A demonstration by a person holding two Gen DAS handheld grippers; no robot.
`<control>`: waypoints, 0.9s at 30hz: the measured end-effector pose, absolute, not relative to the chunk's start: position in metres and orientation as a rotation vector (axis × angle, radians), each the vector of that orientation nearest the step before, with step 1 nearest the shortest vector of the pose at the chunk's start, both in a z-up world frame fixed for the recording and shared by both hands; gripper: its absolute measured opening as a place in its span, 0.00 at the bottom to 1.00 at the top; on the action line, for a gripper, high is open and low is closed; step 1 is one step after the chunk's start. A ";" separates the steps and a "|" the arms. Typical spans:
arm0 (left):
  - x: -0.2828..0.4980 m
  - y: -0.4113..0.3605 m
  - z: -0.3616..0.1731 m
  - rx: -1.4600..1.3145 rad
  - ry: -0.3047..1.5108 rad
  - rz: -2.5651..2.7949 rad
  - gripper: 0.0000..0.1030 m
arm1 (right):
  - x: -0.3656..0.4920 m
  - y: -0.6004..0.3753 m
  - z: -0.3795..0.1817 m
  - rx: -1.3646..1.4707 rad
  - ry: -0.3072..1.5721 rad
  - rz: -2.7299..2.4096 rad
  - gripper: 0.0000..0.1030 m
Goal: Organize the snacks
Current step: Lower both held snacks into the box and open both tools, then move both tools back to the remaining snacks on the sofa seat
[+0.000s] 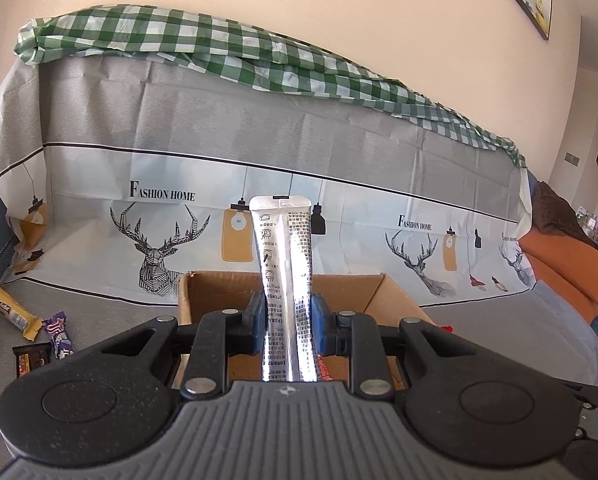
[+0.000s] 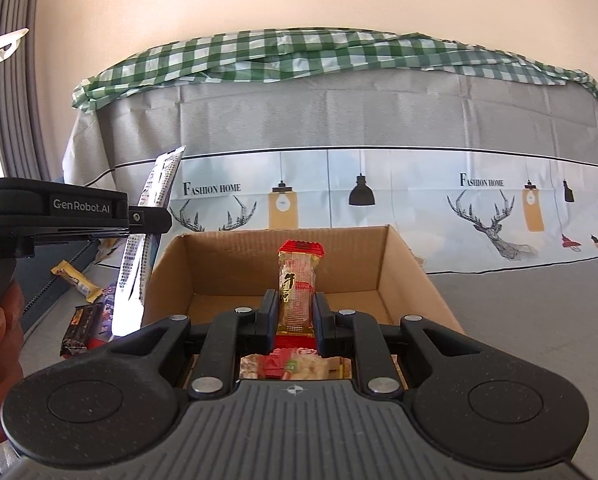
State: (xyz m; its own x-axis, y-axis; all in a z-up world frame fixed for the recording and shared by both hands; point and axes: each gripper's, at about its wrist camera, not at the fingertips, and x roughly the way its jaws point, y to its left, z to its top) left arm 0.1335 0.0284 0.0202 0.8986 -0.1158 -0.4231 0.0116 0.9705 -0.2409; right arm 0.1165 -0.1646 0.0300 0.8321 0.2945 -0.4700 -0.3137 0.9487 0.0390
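My left gripper (image 1: 286,322) is shut on a long silver snack packet (image 1: 283,264) that stands upright between its blue pads, just above the near side of an open cardboard box (image 1: 219,288). My right gripper (image 2: 297,314) is shut on a clear snack packet with red ends (image 2: 297,284), held upright over the same box (image 2: 403,264). More red-and-white snacks (image 2: 295,366) lie in the box under it. In the right wrist view the left gripper (image 2: 145,220) with the silver packet (image 2: 139,256) shows at the left.
Loose snacks lie on the grey surface left of the box: a yellow bar (image 1: 7,306), a purple packet (image 1: 59,334) and a dark brown bar (image 1: 31,358). A sofa back draped in a deer-print cloth (image 1: 159,240) and a green checked cloth (image 1: 219,52) rises behind.
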 end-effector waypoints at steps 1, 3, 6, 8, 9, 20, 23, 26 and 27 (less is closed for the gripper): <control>0.134 0.027 0.020 -0.235 0.451 -0.070 0.25 | 0.117 -0.166 0.030 -0.041 0.492 0.319 0.18; 0.134 0.025 0.019 -0.232 0.450 -0.078 0.25 | 0.117 -0.168 0.029 -0.040 0.494 0.315 0.18; 0.134 0.022 0.019 -0.232 0.452 -0.087 0.25 | 0.117 -0.170 0.029 -0.039 0.496 0.311 0.18; 0.135 0.021 0.018 -0.240 0.455 -0.102 0.26 | 0.117 -0.170 0.028 -0.039 0.501 0.311 0.18; 0.136 0.022 0.017 -0.253 0.465 -0.124 0.27 | 0.118 -0.170 0.028 -0.040 0.504 0.311 0.18; 0.137 0.022 0.017 -0.255 0.480 -0.132 0.36 | 0.118 -0.163 0.026 -0.058 0.511 0.288 0.52; 0.135 0.026 0.017 -0.257 0.482 -0.127 0.36 | 0.118 -0.159 0.026 -0.063 0.510 0.293 0.53; 0.132 0.033 0.018 -0.256 0.488 -0.116 0.36 | 0.117 -0.152 0.024 -0.061 0.519 0.298 0.53; 0.131 0.037 0.018 -0.256 0.490 -0.111 0.36 | 0.116 -0.149 0.024 -0.060 0.521 0.302 0.53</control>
